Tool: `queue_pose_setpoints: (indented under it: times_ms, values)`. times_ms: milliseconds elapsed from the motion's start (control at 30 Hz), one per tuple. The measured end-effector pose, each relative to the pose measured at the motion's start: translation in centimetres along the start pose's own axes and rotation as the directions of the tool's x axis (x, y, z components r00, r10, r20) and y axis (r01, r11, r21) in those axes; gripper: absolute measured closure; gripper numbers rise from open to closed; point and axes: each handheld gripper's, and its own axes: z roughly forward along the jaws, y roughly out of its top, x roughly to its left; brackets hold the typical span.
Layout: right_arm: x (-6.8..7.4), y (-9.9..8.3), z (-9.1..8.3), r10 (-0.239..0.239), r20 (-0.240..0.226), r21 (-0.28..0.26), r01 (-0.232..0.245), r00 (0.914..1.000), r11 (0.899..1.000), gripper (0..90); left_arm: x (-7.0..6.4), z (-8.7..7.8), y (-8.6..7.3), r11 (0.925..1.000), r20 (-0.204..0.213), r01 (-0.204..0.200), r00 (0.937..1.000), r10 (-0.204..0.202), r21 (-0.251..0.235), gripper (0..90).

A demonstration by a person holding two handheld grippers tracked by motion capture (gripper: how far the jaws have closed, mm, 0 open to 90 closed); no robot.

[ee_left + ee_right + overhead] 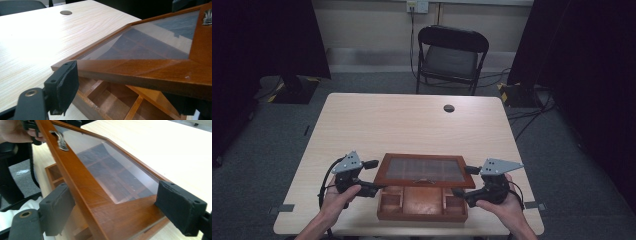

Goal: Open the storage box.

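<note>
Dark curtains flank a grey carpeted room where a pale wood surface [412,125] carries a brown wooden box [422,202] at its near edge, centred between the person's hands. Its lid [424,170], a wooden frame around a glass pane, is raised off the box and tilted, the near rail lifted so the open compartments [390,200] show below it. A small metal handle [60,141] sits on the near rail. In the left tool view the lid's corner crosses between the jaws, one black pad [65,83] lying against the frame's edge while the far jaw sits under the rail at lower right; the wooden dividers [135,106] of the box lie beneath. The left tool [371,187] is parted around that left corner. In the right tool view the right tool [120,212] stands wide, its pads [180,207] on either side of the lid's right end, the frame lying between them; whether they press it I cannot tell. The left hand [339,200] and right hand [502,207] grip the tools from the bottom edge. Farther off, a round cable hole [449,108] marks the surface, and a black folding chair [451,57] stands behind it against the wall.
</note>
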Motion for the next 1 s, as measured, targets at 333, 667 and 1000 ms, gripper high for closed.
queue_pose_setpoints:
  times_ms: [333, 667, 1000]
  values:
    - [-1.2, 0.2, 0.2, 0.021, 0.008, -0.014, -0.021, 0.9998, 1.0, 15.8, 0.4, 0.7, 0.8, 0.9995, -0.013, 0.03, 0.9995, -0.03, 0.006, 21.7]
    - [-2.3, 0.6, 0.2, 0.06, 0.012, -0.042, -0.06, 0.9981, 0.997, 22.5, 1.0, 1.0, 1.8, 0.9995, 0.002, 0.027, 0.9996, -0.027, -0.016, 21.3]
    - [-3.2, 1.0, 0.4, 0.085, 0.004, -0.071, -0.084, 0.9964, 0.994, 29.2, 1.3, 1.7, 2.2, 0.9996, 0.006, 0.016, 0.9999, -0.016, -0.023, 31.1]
